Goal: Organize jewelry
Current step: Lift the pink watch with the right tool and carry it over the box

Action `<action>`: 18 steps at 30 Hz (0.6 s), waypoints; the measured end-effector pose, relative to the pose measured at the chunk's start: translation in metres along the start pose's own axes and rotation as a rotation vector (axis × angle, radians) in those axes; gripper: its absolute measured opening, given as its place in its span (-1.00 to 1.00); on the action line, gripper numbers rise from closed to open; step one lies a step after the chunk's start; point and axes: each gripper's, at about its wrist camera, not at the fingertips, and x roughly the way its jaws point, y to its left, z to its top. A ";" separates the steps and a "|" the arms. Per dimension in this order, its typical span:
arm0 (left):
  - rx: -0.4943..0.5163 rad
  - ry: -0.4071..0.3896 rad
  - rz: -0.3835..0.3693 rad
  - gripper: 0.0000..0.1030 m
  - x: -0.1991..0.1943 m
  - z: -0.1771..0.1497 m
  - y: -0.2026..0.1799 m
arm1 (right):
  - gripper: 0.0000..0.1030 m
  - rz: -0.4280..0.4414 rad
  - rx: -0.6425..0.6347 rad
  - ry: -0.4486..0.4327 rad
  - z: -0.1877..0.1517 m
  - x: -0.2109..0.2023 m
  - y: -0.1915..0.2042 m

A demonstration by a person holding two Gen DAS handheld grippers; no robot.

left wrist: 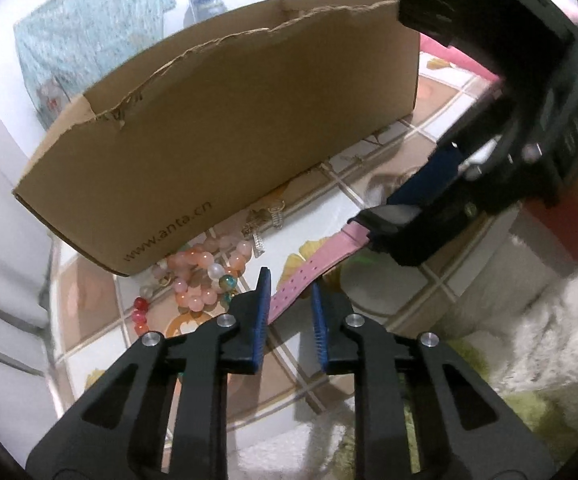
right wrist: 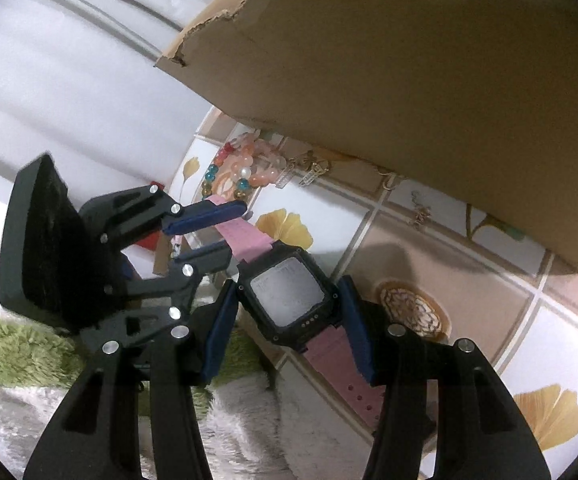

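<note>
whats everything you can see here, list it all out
cardboard box: one, brown, torn top edge, standing at the back of the table
bead bracelets: several in a heap (exact count unclear), pink, orange, red and teal, against the box's front
small metal pieces: a few, silver and gold, along the box's base
watch: one, black case with pink strap, held above the table
table cover: one, tile pattern with yellow leaves
fluffy rug: one, white and green, at the table's near edge
cloth: one, light blue, behind the box
left tool: black with blue pads, closed on the pink strap
right tool: black with blue pads, clamped on the watch case
</note>
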 end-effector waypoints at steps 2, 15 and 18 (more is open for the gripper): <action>-0.031 0.028 -0.040 -0.66 0.004 0.003 0.003 | -0.02 -0.021 0.003 -0.011 -0.004 -0.004 0.000; -0.137 0.145 -0.107 -0.72 0.023 0.021 0.030 | -0.03 -0.312 -0.059 -0.081 -0.038 -0.032 0.007; -0.122 0.149 -0.092 -0.72 0.023 0.022 0.027 | -0.12 -0.388 -0.085 -0.094 -0.041 -0.032 0.008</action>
